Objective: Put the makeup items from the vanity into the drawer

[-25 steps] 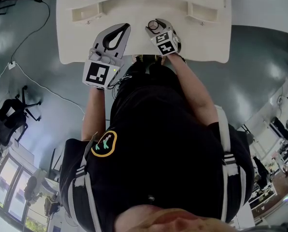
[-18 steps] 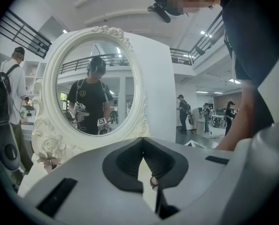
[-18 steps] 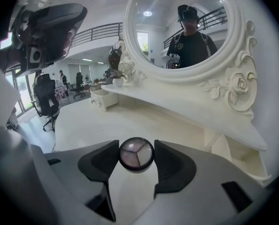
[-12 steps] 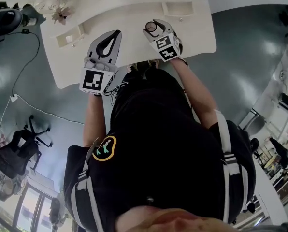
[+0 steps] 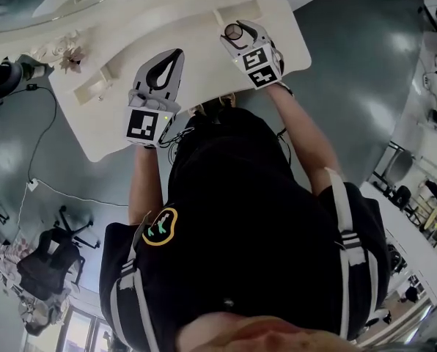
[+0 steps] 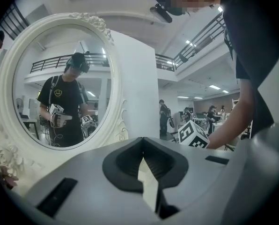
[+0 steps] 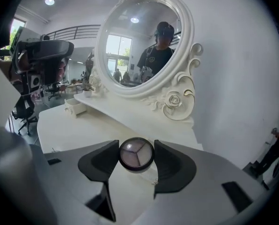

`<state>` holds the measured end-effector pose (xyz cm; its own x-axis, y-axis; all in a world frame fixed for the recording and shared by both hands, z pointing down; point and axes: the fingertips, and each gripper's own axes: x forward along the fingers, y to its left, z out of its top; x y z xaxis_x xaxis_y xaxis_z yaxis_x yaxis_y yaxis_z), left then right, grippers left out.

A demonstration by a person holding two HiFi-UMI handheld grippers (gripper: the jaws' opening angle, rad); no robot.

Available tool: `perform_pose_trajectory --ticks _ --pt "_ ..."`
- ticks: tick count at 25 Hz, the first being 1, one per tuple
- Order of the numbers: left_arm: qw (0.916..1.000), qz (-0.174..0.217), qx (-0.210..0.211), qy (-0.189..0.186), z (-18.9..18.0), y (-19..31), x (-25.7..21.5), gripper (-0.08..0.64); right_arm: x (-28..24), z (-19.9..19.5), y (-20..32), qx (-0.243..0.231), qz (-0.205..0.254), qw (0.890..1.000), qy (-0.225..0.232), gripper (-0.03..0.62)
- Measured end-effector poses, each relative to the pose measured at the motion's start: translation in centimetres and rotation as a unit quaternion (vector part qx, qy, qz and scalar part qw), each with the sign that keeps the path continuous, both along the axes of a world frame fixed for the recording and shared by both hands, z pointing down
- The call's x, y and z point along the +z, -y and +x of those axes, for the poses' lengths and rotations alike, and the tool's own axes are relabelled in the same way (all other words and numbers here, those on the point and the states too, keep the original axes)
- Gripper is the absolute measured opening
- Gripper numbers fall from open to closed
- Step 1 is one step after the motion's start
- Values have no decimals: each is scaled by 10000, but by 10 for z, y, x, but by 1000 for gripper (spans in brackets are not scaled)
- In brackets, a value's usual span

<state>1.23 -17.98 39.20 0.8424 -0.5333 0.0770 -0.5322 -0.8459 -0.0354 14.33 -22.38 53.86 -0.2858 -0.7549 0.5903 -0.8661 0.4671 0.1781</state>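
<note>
On the grey floor at the far left, an office chair (image 5: 50,259) stands well apart from the white vanity desk (image 5: 204,64). A thin cable (image 5: 64,185) trails across the floor between them. A flower ornament (image 5: 70,53) sits at the desk's left end, near a small desktop drawer (image 5: 94,90). In the right gripper view this drawer seems to be pulled out a little, though what lies in it is too small to tell.

An oval mirror (image 6: 60,78) in a carved white frame rises behind the desk and reflects the person holding both grippers.

The left gripper (image 5: 174,53) hangs over the left middle of the desk. Its jaws are pressed together, pad against pad. In the left gripper view the other gripper's marker cube (image 6: 193,135) shows just to its right, in front of the person's forearm.

The right gripper (image 5: 237,28) is over the right part of the desk. Its jaws stand partly apart and are clamped on a round eyeshadow compact (image 7: 136,154), one pad on each side of its dark rim. The compact's pan is split into three wedges, and it is held off the desktop, facing the camera.

A second small drawer (image 5: 238,11) sits on the back ledge just beyond that gripper. A carved rose (image 7: 174,100) decorates the foot of the mirror frame to the right.
</note>
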Motion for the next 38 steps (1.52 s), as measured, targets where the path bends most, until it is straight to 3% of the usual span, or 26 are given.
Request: perform_pose_trajectory --ticks 5,13,33,38 --pt "9998 139 70 136 8 4 -1 18 4 19 13 176 -73 9998 86 256" --pt "9998 122 -22 180 -1 6 1 18 37 54 56 547 -562 9969 35 256" --pt "9996 -36 139 223 22 31 12 18 81 71 73 996 -1309 9864 50 256" --pt "9995 -105 174 227 29 37 17 18 76 67 77 877 -1328 9872 106 256"
